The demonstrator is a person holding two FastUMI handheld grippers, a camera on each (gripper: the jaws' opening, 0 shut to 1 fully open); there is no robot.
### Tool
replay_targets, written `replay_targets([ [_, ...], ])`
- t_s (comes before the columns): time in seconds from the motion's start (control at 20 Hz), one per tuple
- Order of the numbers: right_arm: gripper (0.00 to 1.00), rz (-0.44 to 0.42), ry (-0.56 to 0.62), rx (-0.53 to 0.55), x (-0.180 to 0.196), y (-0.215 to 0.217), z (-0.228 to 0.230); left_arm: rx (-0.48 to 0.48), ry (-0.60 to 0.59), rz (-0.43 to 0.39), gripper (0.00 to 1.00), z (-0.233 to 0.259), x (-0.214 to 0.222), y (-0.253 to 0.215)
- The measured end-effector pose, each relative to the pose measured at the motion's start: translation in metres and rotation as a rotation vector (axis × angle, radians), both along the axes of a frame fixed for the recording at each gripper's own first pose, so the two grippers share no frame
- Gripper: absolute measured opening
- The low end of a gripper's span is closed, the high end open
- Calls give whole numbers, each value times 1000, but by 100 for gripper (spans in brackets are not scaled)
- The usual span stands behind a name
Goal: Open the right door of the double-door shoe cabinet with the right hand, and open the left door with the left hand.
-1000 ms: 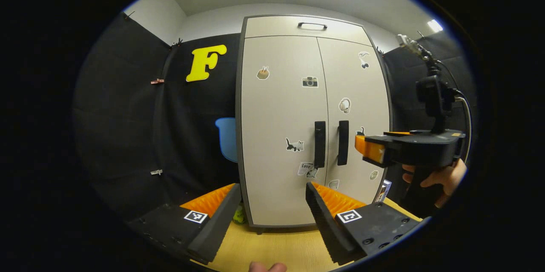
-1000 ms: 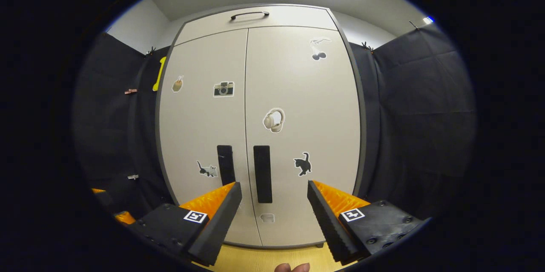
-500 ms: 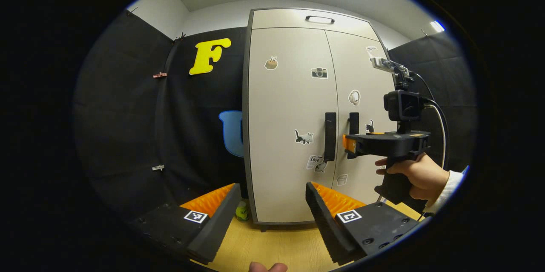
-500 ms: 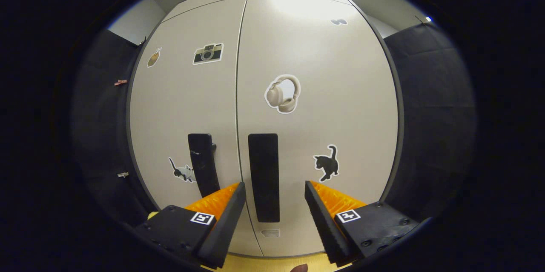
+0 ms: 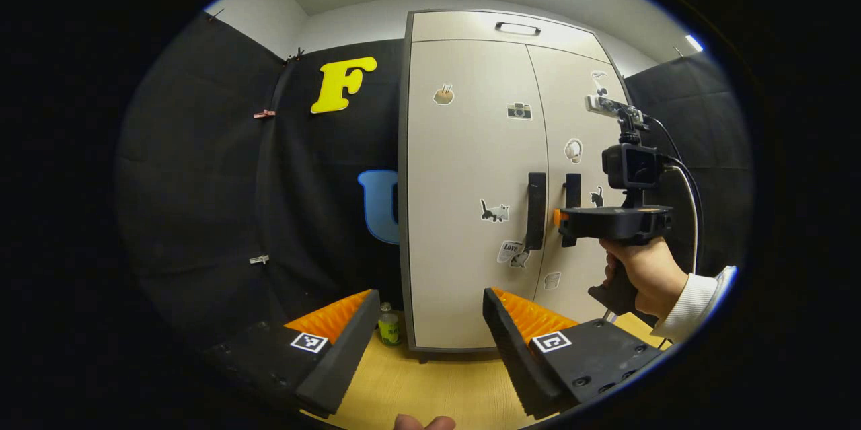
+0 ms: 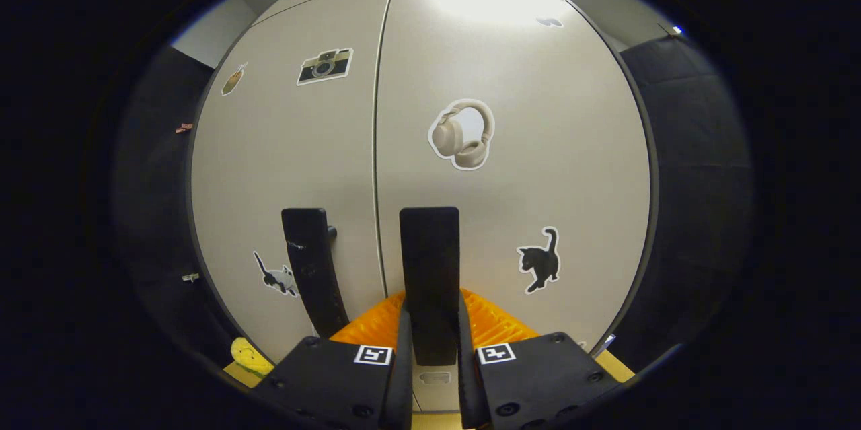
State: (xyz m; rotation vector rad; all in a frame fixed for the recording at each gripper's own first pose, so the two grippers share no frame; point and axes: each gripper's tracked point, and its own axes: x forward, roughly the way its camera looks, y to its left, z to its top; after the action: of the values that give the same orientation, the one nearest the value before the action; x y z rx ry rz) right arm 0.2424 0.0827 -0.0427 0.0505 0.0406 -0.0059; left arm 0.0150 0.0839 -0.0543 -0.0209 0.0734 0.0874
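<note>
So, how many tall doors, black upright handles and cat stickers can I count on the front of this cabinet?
Tall beige flat cabinet doors: 2
Black upright bar handles: 2
Cat stickers: 2
Total: 6

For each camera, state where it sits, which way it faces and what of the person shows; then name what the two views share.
Left gripper view: rides the open left hand-held gripper, set back from the beige double-door shoe cabinet; shows the person's hand holding the right hand-held gripper.
Right gripper view: rides the right hand-held gripper, close to the cabinet, its fingers closed on the black right door handle.
Shared: both doors, both black handles, the stickers.
</note>
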Motion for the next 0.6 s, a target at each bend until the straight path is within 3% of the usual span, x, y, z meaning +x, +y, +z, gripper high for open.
replay_targets([
  [0.1, 22, -7, -7, -17, 1, -1, 1, 0, 1, 10, 94, 0, -4, 2],
  [0.3, 22, -7, 19, 16, -1, -2, -2, 1, 12, 33, 94, 0, -12, 6],
  [0.35, 18, 0, 26, 12, -6, -3, 0, 0, 10, 38, 94, 1, -14, 6],
  [0.6, 18, 11, -2, 23, -33, -15, 6, 5, -8, 48, 94, 11, -21, -4],
])
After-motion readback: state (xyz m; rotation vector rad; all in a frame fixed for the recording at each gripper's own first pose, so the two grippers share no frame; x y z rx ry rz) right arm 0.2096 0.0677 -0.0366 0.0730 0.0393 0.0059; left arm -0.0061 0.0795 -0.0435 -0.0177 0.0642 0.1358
